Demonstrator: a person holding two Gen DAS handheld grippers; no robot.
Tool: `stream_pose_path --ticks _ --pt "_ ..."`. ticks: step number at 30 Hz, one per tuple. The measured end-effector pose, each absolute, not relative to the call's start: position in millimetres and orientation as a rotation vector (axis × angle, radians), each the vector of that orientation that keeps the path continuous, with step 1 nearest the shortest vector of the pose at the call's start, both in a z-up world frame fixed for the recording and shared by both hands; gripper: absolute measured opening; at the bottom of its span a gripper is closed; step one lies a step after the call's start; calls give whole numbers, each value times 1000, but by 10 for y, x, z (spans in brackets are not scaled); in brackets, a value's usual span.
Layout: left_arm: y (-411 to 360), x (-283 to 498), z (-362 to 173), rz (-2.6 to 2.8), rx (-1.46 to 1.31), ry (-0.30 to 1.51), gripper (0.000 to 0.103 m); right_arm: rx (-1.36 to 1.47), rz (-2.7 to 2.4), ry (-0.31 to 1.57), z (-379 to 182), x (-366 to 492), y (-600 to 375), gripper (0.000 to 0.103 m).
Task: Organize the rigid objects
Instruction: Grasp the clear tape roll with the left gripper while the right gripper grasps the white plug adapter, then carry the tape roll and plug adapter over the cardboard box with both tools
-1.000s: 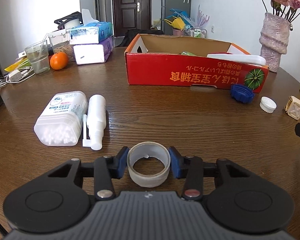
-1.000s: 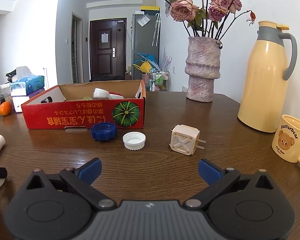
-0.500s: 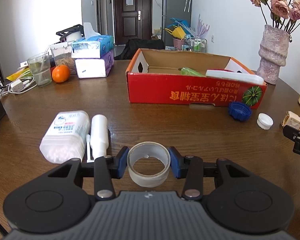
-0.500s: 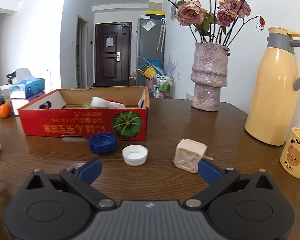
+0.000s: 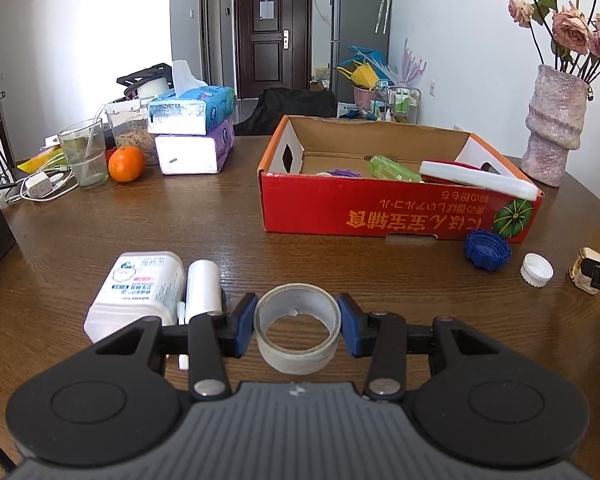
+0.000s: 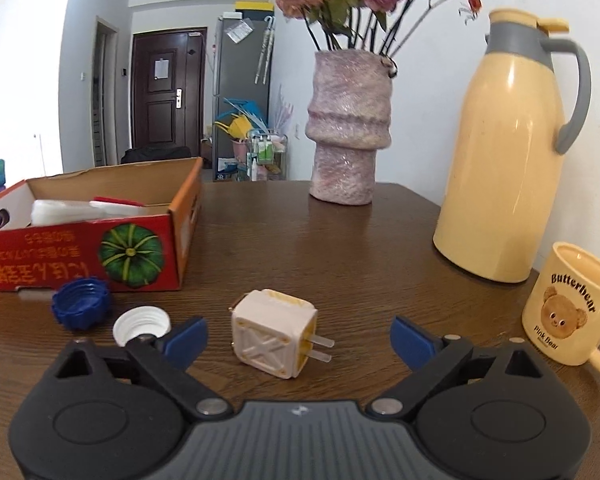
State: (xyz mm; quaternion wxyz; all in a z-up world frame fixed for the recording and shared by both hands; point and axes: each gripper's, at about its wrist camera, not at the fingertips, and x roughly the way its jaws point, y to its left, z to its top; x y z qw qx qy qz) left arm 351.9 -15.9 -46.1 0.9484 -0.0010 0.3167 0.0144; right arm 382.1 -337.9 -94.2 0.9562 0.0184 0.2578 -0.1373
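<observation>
My left gripper (image 5: 298, 330) has its blue pads clamped on a tape roll (image 5: 297, 333), the roll's hole facing up. My right gripper (image 6: 299, 332) stands wide, its jaws having just been closing, with the plug adapter (image 6: 273, 337) between them untouched, prongs pointing right. Far left of it lies the red box (image 6: 80, 258) on the table (image 6: 340, 256).

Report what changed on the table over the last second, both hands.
The left tool lifted the tape roll it grips off the table. The right tool moved in around the plug adapter, its jaws just starting to close, pads not yet touching. The red box, blue cap and white cap stayed put.
</observation>
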Motion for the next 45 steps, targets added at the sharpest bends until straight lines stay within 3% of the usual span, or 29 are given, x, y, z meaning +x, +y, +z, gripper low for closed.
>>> stream_pose_path --ticks 4,10,14,45 --pt "-176 3579 -440 35 -3 641 44 81 -283 530 -963 3923 -3485 94" --pt "-216 3659 -440 38 -7 644 44 119 -256 570 -1009 4071 -3524 80" --pt "-254 3686 -450 34 -5 645 44 133 -246 585 -1019 4135 -3502 50" --pt "-288 3635 -340 -3 -33 617 44 141 -33 390 -569 3409 -2661 49"
